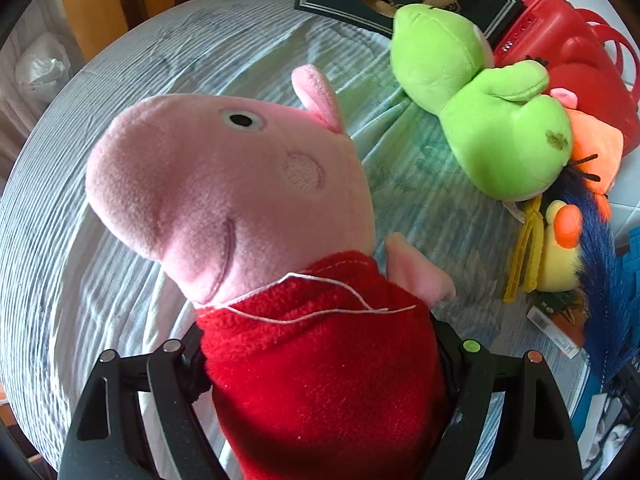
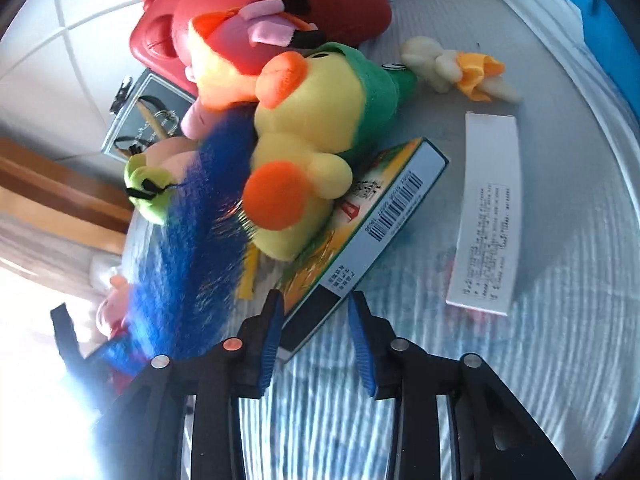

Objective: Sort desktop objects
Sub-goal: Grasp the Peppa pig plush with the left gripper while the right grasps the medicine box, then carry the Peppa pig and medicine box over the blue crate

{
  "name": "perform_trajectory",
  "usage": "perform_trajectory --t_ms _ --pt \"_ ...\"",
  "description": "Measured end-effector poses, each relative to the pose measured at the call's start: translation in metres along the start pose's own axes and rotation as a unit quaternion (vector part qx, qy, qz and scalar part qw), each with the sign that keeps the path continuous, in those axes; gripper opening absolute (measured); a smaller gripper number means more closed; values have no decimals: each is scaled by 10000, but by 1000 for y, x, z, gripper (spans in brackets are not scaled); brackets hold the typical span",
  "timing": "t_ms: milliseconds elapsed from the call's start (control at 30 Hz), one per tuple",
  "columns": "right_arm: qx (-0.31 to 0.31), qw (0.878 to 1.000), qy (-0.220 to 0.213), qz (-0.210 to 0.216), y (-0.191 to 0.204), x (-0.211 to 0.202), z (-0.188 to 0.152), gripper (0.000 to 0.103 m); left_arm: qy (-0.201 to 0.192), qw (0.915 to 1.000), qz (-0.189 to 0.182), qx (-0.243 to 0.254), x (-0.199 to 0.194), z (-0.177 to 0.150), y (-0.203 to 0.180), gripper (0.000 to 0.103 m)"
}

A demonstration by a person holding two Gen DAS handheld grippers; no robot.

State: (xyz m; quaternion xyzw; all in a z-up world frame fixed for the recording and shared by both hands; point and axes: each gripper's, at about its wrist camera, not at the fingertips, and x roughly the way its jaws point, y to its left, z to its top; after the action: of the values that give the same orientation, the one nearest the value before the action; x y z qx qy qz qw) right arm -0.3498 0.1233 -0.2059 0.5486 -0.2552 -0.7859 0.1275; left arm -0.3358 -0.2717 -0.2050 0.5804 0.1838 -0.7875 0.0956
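In the left wrist view, your left tool is gripping the pink pig plush by its red dress, above the striped worktop. In the right wrist view, your right tool is sitting narrow around the flat box, pads apparently not pressing, under the yellow duck plush

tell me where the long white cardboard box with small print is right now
In the right wrist view, the long white cardboard box lies flat on the striped cloth at the right, apart from the barcoded green box and below the small cream plush.
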Motion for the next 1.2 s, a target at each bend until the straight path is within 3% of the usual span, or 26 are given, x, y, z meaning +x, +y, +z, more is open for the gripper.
perform_trajectory --t_ms 100,267,500,633,933,1100,1200 --pt "-69 9997 40 -212 -1 20 9 35 0 10000 52 -76 -1 0 12 83" --pt "-559 9935 -120 -984 17 27 6 32 -262 9995 135 61 -19 -7 21 83" --pt "-1161 9780 -783 -1546 26 -48 -20 20 -954 9943 -42 469 -82 -28 -3 83" --pt "-1438 9665 -1317 -1669 42 -106 -42 19 -1379 9867 -223 832 -126 -52 -27 83" --pt "-2227 8946 -3111 -2310 96 -239 -113 19 -2238 9551 -833 1755 -222 -119 -94 83" --pt "-2272 8561 -3914 -2496 98 -314 -146 19 -2610 9312 -1214 2235 -270 -152 -145 83" --pt "-2171 8357 -4278 -2675 86 -359 -160 19 -2825 9121 -1481 2577 -297 -171 -185 83"
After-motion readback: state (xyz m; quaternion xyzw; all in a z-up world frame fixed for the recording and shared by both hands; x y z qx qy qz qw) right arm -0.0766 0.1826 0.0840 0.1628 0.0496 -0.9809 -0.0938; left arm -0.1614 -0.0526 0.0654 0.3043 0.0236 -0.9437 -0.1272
